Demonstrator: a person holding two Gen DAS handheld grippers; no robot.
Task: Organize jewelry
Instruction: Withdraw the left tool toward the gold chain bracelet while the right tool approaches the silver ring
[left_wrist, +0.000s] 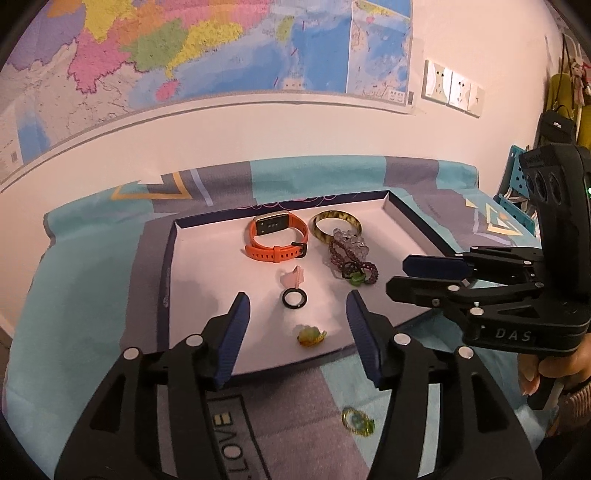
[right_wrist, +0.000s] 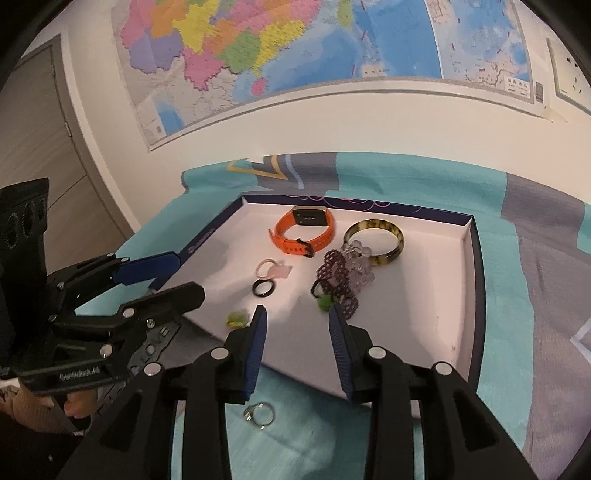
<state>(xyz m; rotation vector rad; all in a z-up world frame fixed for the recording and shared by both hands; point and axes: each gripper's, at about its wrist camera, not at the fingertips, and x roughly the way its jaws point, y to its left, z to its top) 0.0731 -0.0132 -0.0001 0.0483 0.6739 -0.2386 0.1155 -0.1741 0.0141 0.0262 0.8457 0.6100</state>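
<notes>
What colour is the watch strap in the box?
Orange. The watch strap shows best in the right wrist view, lying at the back of the white box.

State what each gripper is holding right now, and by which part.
Nothing is held. The left gripper and the right gripper both stand open and empty above the tray.

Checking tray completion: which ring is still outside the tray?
The green-stone ring lying on the cloth in front of the tray's near edge. The black ring, the pink one and the yellow-green piece lie inside the tray.
</notes>
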